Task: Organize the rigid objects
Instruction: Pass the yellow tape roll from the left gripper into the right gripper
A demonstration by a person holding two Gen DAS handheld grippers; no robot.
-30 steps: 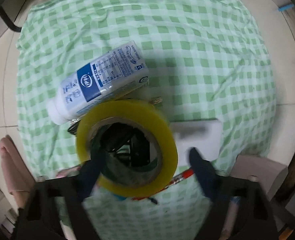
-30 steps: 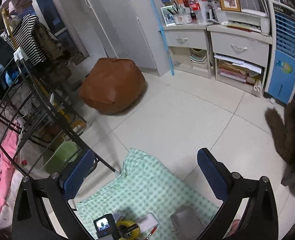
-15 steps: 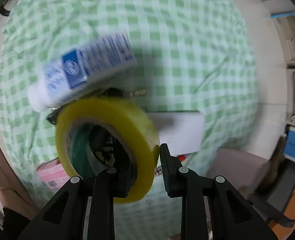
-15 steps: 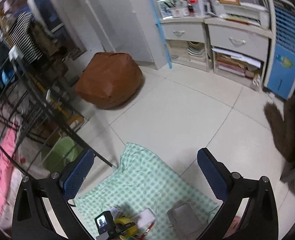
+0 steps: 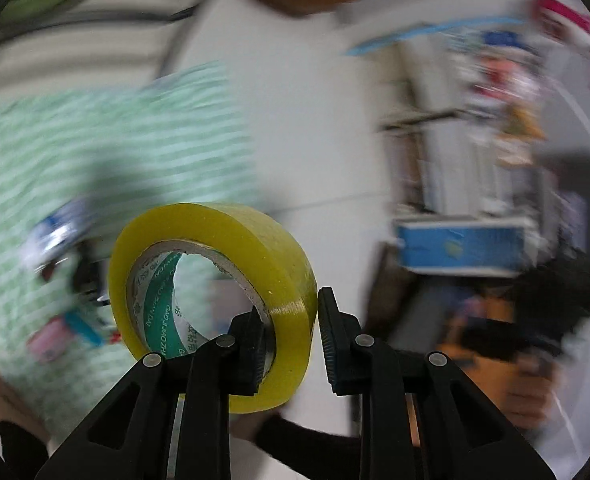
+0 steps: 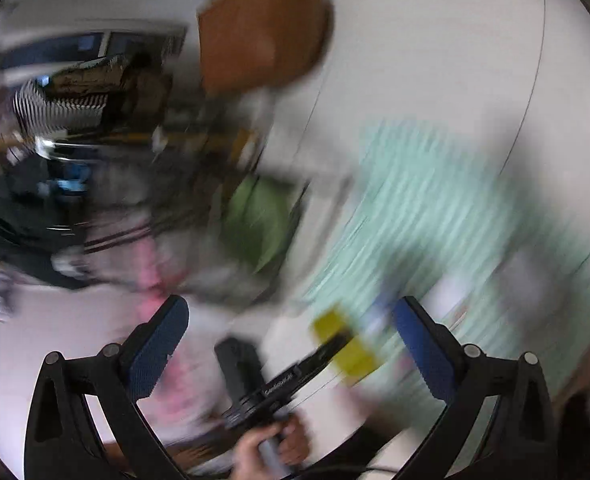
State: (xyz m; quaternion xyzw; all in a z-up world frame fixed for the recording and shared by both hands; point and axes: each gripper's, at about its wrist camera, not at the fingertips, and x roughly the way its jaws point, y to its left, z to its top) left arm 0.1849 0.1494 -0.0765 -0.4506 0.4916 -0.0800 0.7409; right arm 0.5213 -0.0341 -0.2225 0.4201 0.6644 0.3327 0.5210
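Note:
A yellow tape roll (image 5: 271,248) hangs clear above the green checked cloth (image 5: 95,140), and my left gripper (image 5: 289,304) is shut on its wall. One finger sits inside the core and the other finger (image 5: 335,340) presses the outer rim. Blurred on the cloth below lie a blue-and-white bottle (image 5: 55,232) and a pink box (image 5: 49,340). My right gripper (image 6: 291,304) is open, its blue pads wide apart with nothing between them. Its blurred view shows the tape roll (image 6: 347,344) in the left gripper, held by a hand (image 6: 271,444) beside the cloth (image 6: 435,200).
A brown beanbag (image 6: 263,28) sits on the pale tiled floor beyond the cloth. A green basin (image 6: 259,220) and a dark metal rack with clothes stand to the left. A blue-fronted appliance (image 5: 463,244) and cluttered shelves fill the right of the left wrist view.
My left gripper closed on the tape roll's wall and lifted it off the cloth. My right gripper swung down and rolled, from facing the room to facing the cloth.

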